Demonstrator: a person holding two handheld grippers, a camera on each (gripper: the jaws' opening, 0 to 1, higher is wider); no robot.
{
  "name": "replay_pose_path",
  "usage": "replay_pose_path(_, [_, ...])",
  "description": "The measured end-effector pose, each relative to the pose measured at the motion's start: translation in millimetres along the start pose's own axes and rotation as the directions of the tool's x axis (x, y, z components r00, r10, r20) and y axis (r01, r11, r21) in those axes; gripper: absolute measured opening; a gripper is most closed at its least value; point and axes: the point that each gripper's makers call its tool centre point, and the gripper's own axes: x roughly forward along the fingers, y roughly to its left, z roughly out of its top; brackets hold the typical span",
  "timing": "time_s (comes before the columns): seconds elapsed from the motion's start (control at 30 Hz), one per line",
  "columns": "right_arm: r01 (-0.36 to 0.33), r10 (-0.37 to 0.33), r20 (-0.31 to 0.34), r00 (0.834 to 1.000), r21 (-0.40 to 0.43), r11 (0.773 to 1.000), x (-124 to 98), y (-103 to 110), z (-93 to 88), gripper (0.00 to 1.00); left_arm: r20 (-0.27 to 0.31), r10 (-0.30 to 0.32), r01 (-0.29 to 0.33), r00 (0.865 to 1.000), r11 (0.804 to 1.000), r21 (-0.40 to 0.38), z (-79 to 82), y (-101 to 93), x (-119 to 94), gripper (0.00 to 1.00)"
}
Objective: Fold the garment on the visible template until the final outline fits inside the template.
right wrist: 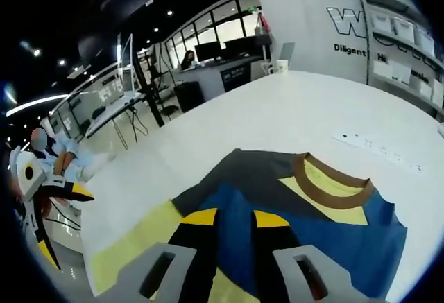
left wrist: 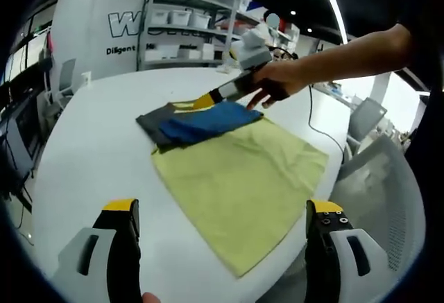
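Note:
A folded garment [left wrist: 198, 123] in blue and grey, with a yellow panel and a brown collar [right wrist: 333, 178], lies on the far end of a yellow-green template cloth [left wrist: 243, 178] on the white table [left wrist: 97, 143]. In the left gripper view a hand holds my right gripper [left wrist: 202, 102] low at the garment's far edge. In its own view, the right gripper [right wrist: 236, 218] has its jaws close together with a strip of blue cloth [right wrist: 326, 237] between them. My left gripper [left wrist: 222, 209] hovers open over the template's near end, jaws wide apart and holding nothing.
Shelves with white bins [left wrist: 187, 26] stand behind the table. A grey chair [left wrist: 381, 178] is at the table's right edge, and a cable [left wrist: 312, 112] runs across the top. A white strip [right wrist: 381, 149] lies beyond the garment. Desks with monitors [right wrist: 222, 53] and a seated person [right wrist: 62, 161] are farther off.

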Motion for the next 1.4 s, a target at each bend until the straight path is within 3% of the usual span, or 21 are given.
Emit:
replay_pose_path(0.27, [0.017,-0.017,-0.001,1.0,-0.017,1.0,-2.6,-12.6,-1.2,0.13,-0.008,-0.026,0.026,1.0,0.999,0.029,5.7,-4.4,16.6,0.92])
replay_pose_path(0.77, [0.021,-0.03,-0.058,0.998,-0.136,0.99,0.7,-34.8,-12.1,0.15,-0.033,-0.037,0.039,0.999,0.997,0.064,14.0,0.2,56.4,0.77])
replay_pose_path(1.4, [-0.009,-0.021,-0.122,0.992,-0.237,0.971,20.2,-50.2,-21.9,0.16,-0.065,-0.017,0.021,0.998,0.997,0.074,24.2,25.2,99.2,0.55])
